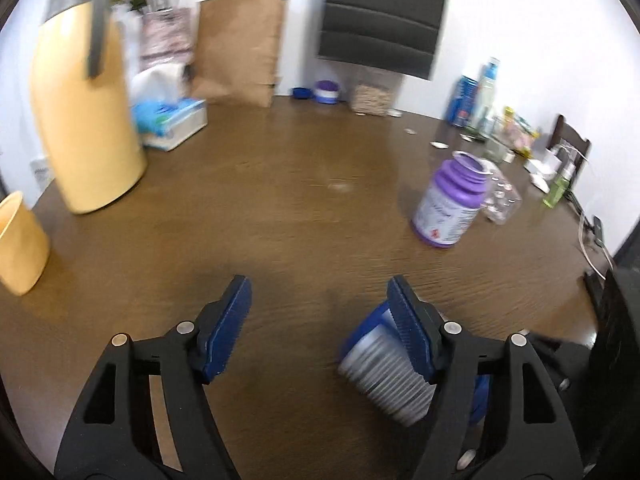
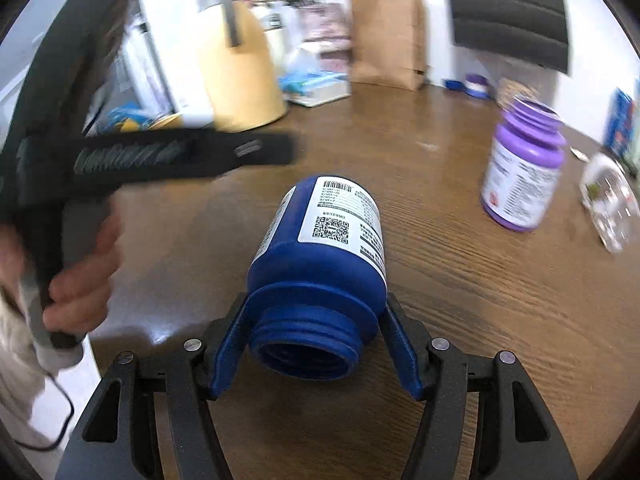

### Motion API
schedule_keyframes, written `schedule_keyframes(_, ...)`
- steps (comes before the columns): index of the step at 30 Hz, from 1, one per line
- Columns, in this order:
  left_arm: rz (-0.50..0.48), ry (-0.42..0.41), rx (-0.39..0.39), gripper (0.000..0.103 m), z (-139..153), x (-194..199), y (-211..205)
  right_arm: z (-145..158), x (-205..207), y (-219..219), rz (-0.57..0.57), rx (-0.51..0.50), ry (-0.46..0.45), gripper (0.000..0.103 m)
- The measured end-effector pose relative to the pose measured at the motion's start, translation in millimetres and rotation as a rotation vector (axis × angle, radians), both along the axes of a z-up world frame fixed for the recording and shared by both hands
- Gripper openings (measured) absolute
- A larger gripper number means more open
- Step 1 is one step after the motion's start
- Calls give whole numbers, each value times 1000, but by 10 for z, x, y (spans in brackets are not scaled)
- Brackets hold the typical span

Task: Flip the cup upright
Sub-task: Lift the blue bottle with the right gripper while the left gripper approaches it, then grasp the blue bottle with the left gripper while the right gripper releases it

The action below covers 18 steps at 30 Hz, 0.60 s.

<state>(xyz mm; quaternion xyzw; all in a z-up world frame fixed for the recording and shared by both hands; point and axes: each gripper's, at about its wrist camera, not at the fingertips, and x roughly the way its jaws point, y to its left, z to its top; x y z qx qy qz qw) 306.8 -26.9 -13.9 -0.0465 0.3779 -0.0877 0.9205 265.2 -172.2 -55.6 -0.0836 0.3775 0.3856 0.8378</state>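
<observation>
A blue open-mouthed bottle (image 2: 320, 248) with a white label lies on its side on the brown table (image 2: 440, 280), its mouth facing me. My right gripper (image 2: 316, 302) is shut on its shoulder, one blue pad on each side. My left gripper (image 1: 320, 304) hangs open over bare table with nothing between its fingers. A blurred blue and white ribbed thing (image 1: 380, 364) shows behind its right finger. A clear glass cup (image 2: 612, 208) lies on its side at the right, beside an upright purple bottle (image 2: 524, 172). A hand (image 2: 80, 272) holds the left gripper's black body (image 2: 180, 156).
A tall yellow jug (image 1: 88, 120) and a yellow cup (image 1: 20, 244) stand at the left. A tissue box (image 1: 176, 124) and a brown paper bag (image 1: 240, 48) are at the back. Bottles and small items (image 1: 484, 100) crowd the back right edge.
</observation>
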Motion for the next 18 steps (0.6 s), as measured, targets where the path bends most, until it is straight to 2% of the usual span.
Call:
schedule_keyframes(2, -29, 31, 14, 67, -55, 89, -101, 8, -37, 49, 36, -2, -14, 68)
schedule_keyframes(3, -27, 60, 25, 63, -111, 141, -133, 14, -47, 57, 40, -10, -29, 68)
schedule_keyframes(4, -21, 80, 33, 53, -154, 166, -148, 19, -56, 57, 35, -27, -45, 69)
schedule_keyframes(5, -20, 82, 25, 51, -178, 171, -147, 21, -49, 44, 20, -45, -59, 69)
schedule_keyframes(7, -3, 85, 44, 39, -214, 149, -145, 2, -25, -42, -28, -78, -69, 82)
schedule_keyframes(10, 22, 90, 52, 37, -241, 82, -113, 4, 76, -236, -90, -50, -36, 83)
schedule_keyframes(15, 16, 73, 82, 38, -172, -60, -202, 1, 249, -468, -207, 1, 12, 83)
schedule_keyframes(17, 9, 50, 83, 44, -95, -101, -212, 10, 263, -487, -210, 26, 24, 83)
schedule_keyframes(18, -2, 40, 71, 56, -53, -121, -210, 18, 256, -501, -212, 30, 22, 83)
